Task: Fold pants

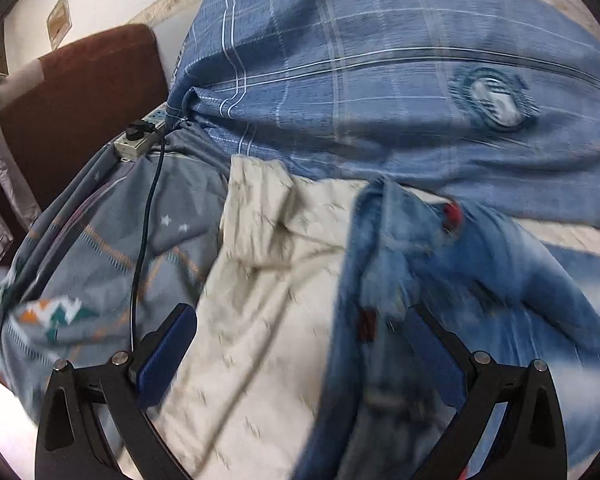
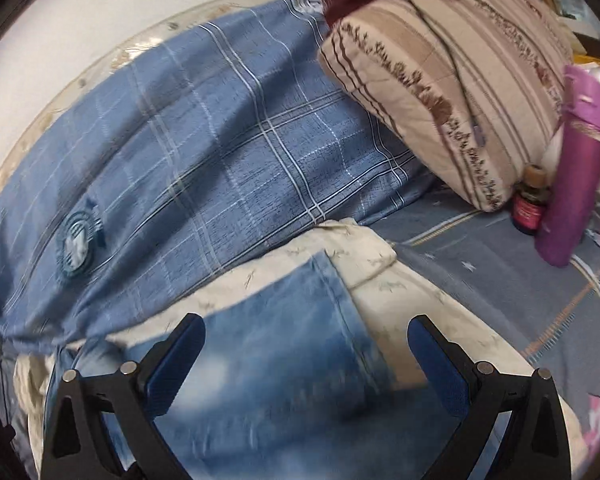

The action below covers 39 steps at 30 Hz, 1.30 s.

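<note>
While both grippers' fingers [image 2: 436,360] gape, jeans [image 2: 284,344] crowded by blue quilt [image 2: 204,152], pillow [image 2: 452,76].

Your left gripper [image 1: 298,344] and right gripper [image 2: 306,354] look alike: black triangular linkage arms with cut-out slots, round silver pivot screws, and ribbed dark-blue pads [image 2: 176,364] lining both fingers.

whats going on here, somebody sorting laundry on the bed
A person holding a gripper in each hand is working on a pair of blue jeans spread over a cream cloth on a bed. Both the left gripper and the right gripper are open and hovering over the denim, gripping nothing. The jeans look rumpled, not neatly folded yet. A blue plaid quilt lies bunched behind them, and both views are motion-blurred.
</note>
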Motion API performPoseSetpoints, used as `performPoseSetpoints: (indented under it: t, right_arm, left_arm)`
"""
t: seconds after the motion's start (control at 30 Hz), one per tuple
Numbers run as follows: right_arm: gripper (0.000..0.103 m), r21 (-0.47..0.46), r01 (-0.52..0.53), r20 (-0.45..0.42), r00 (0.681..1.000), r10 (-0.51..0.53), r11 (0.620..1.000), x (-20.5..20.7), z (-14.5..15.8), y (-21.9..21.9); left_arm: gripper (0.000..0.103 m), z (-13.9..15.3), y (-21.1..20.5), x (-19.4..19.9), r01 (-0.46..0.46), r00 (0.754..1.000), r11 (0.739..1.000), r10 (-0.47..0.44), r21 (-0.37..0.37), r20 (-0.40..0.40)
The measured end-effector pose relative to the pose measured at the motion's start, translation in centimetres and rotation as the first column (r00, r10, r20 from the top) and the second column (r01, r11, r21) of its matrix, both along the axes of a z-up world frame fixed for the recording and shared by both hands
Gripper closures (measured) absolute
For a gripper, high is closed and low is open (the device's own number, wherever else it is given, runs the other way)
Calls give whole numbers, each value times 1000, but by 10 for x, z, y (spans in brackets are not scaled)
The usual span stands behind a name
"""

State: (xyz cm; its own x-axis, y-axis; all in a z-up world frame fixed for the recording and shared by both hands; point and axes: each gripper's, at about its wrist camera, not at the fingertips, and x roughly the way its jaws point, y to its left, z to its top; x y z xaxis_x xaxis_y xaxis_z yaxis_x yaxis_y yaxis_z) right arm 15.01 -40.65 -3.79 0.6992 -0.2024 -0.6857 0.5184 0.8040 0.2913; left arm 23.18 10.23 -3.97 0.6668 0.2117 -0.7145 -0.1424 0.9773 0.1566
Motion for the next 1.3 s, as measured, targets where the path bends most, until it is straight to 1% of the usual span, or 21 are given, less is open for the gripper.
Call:
performPoseSetpoints:
  t: [0.13,0.2,0.27,0.37,0.5,0.57,0.67,0.73,0.77,0.83,0.9,0.97,1.03,1.13,1.17,1.2,1.23,1.27,1.3]
  right_arm:
    - [1,0,-6,-21,1000,6,1000,33,-11,-9]
    - [1,-7,-9,-24,1000,9,1000,44,-16,-14]
    - [2,-4,-11,-30,999,11,1000,55,-21,-22]
    - [5,34,-26,-26,999,27,999,65,-26,-32]
    - [10,114,-28,2,1000,28,993,71,-30,-48]
    - [13,144,-42,20,999,39,989,72,-31,-54]
    - [18,157,-61,14,998,59,986,76,-33,-60]
    - [21,171,-75,13,997,74,982,79,-36,-63]
    - [23,173,-79,0,997,80,982,82,-39,-64]
    - [24,178,-78,-22,996,84,981,87,-45,-66]
    - [25,161,-47,-65,996,58,986,93,-53,-66]
    - [25,153,-12,-97,995,28,988,97,-60,-67]
    - [25,171,-10,-126,992,32,985,103,-68,-67]
    - [25,152,7,-174,985,20,988,113,-81,-60]
    - [31,150,-3,-187,982,31,989,117,-86,-57]
    - [36,138,-15,-211,977,44,990,122,-91,-53]
    - [49,119,-22,-230,972,50,993,124,-94,-49]
    - [59,91,-22,-245,968,44,996,125,-95,-46]
    - [63,71,-23,-250,967,40,997,125,-94,-44]
  left_arm:
    - [0,3,6,59,-7,999,1000,8,12,-34]
    - [0,1,1,84,21,998,1000,-22,-20,-63]
    - [0,-4,-4,108,30,995,998,-36,-61,-98]
    - [0,-13,-17,133,36,988,994,-51,-104,-144]
    - [0,-34,-38,166,24,975,995,-44,-94,-217]
    - [0,-43,-44,175,19,971,993,-47,-120,-236]
    - [2,-53,-55,184,18,967,991,-51,-135,-248]
    - [12,-57,-61,188,38,965,987,-77,-156,-251]
    - [15,-58,-63,190,45,963,986,-86,-160,-257]
    - [30,-64,-70,194,64,952,981,-115,-183,-283]
    - [39,-69,-76,197,79,942,974,-142,-213,-304]
    - [40,-72,-82,199,94,937,973,-158,-210,-312]
    - [40,-76,-88,202,114,929,974,-174,-196,-327]
    - [40,-81,-87,205,105,929,973,-171,-207,-329]
    - [40,-82,-87,207,101,931,971,-169,-215,-324]
    - [45,-81,-88,207,92,935,970,-162,-224,-315]
    - [58,-80,-87,205,87,939,968,-159,-237,-305]
    - [68,-78,-85,204,86,943,960,-164,-265,-289]
    - [74,-75,-84,202,86,945,958,-166,-275,-283]
